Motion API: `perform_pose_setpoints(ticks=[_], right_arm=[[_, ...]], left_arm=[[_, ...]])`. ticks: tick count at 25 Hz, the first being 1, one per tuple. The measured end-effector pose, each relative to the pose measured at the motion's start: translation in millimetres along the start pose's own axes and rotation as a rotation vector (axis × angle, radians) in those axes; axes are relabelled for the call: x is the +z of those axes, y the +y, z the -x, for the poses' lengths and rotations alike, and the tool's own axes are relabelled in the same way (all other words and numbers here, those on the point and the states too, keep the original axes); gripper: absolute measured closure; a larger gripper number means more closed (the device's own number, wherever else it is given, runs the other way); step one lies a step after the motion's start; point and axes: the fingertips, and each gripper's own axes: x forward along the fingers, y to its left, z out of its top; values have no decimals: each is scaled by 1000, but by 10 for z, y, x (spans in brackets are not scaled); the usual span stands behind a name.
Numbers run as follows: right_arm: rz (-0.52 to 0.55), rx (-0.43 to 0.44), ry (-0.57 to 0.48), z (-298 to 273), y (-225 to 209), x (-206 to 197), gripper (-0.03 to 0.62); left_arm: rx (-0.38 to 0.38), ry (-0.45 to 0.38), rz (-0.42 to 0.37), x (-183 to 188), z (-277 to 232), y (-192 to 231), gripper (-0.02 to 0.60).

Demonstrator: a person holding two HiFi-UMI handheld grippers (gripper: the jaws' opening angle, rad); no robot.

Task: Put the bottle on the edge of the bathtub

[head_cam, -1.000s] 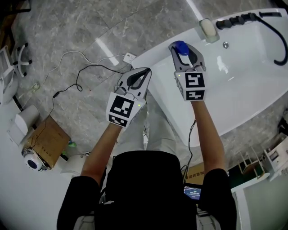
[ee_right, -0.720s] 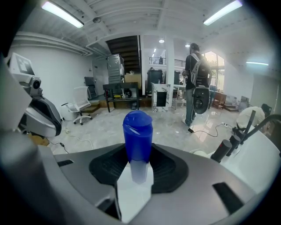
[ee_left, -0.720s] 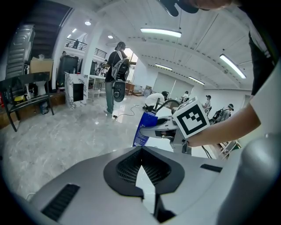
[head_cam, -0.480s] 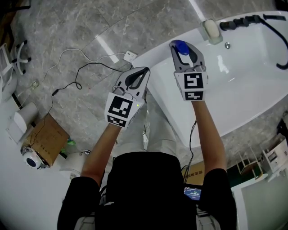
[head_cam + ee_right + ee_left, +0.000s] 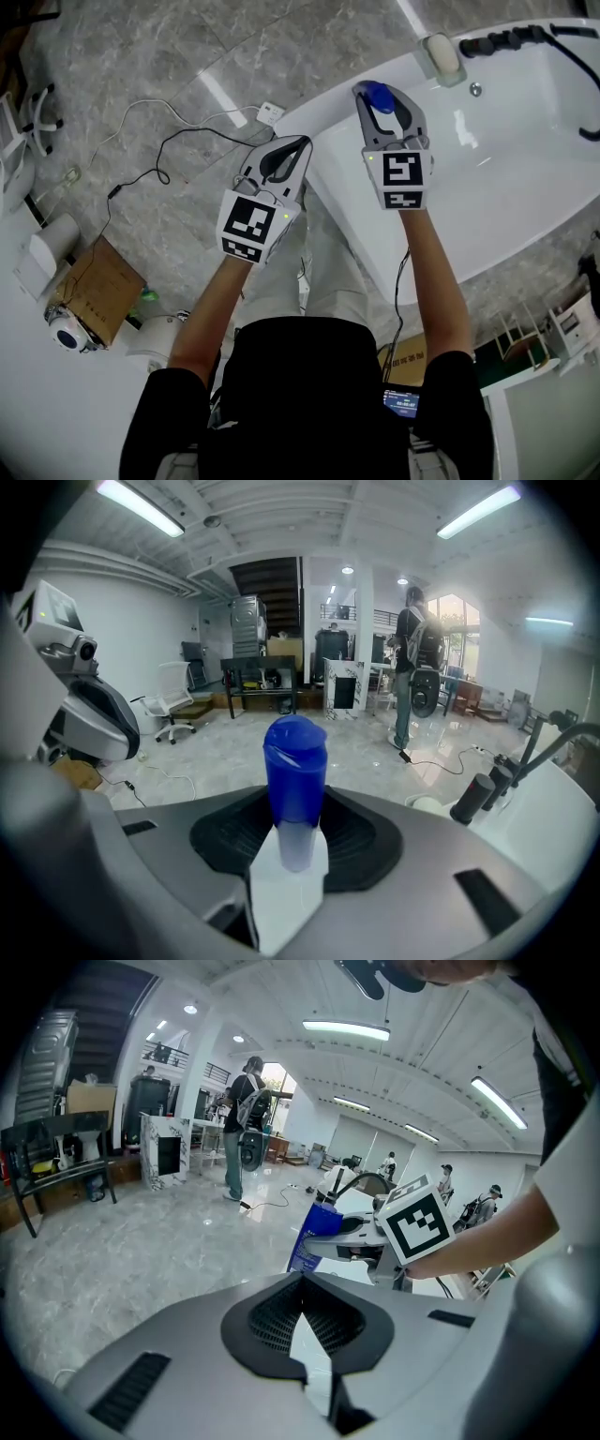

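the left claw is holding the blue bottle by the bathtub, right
No. The right claw holds the blue bottle by the bathtub; the right gripper view shows it between that claw's jaws. The left claw is shut on nothing.

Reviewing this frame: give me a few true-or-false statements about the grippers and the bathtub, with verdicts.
1. The right gripper is clamped on a blue bottle. True.
2. The left gripper holds the soap bar. False: it is shut on nothing; the soap bar lies on the bathtub rim.
3. The bottle lies in the bathtub basin. False: it stands upright between the right gripper's jaws.
4. A cardboard box sits on the floor to the person's left. True.
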Motion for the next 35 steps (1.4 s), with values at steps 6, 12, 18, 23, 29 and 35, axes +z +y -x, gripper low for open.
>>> perform_pose_setpoints(ticks=[6,12,18,23,29,35], right_arm=[[-14,-15,-9,13,0,-3,431],[-35,-3,2,13,6,-22,431],[-42,10,11,37,6,-36,431],[-66,8,14,87,-18,-37,425],[-91,-8,12,251,-36,-17,425],[-114,-38,7,539,-37,69,425]], left_arm=[[-1,3,5,-19,23,-10,568],[-10,11,19,-20,19,-57,568],[-17,3,12,21,32,-75,568],[-12,2,13,65,39,-76,568],[-14,-13,-1,188,87,-145,568],[-24,-38,-22,381,235,-265,568]])
